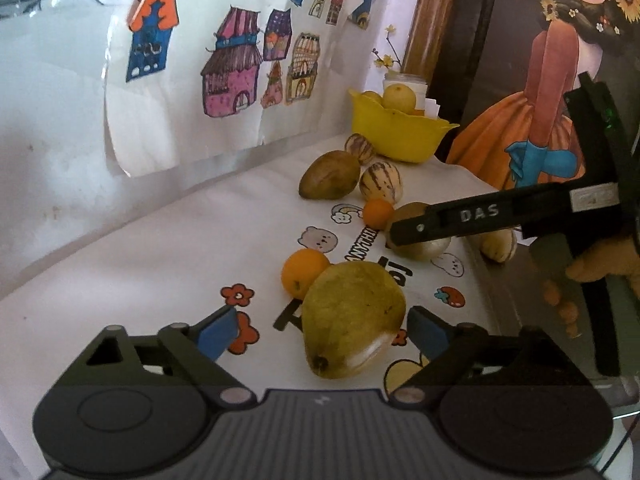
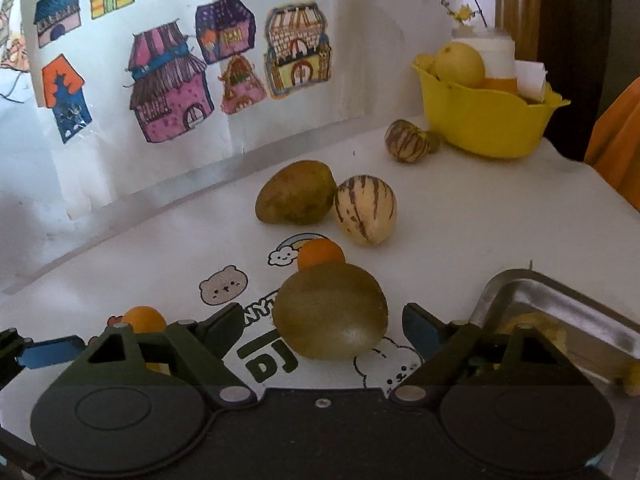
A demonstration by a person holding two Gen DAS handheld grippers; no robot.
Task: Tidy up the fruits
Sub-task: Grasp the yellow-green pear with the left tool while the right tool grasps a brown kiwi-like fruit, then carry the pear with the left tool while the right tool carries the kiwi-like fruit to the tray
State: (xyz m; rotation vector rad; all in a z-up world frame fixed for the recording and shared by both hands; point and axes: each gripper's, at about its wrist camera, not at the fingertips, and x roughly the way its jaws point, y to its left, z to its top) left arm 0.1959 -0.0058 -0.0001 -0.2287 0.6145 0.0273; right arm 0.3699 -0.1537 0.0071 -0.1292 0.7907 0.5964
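In the left wrist view my left gripper (image 1: 320,330) is open, its blue pads on either side of a yellow-green mango (image 1: 352,320) that lies on the white printed tablecloth (image 1: 160,280); the pads do not touch it. A small orange (image 1: 302,278) lies just behind the mango. In the right wrist view my right gripper (image 2: 320,332) is open around a brown kiwi (image 2: 330,314), with a small orange (image 2: 320,254) behind it. The right gripper also shows in the left wrist view (image 1: 408,232), over the kiwi (image 1: 420,246).
A yellow bowl (image 2: 492,120) with a lemon (image 2: 458,64) stands at the back right. A brown mango (image 2: 296,192) and striped pepino melons (image 2: 366,210) (image 2: 406,140) lie mid-table. A metal tray (image 2: 560,300) sits at the right. Children's drawings (image 2: 172,80) hang on the wall behind.
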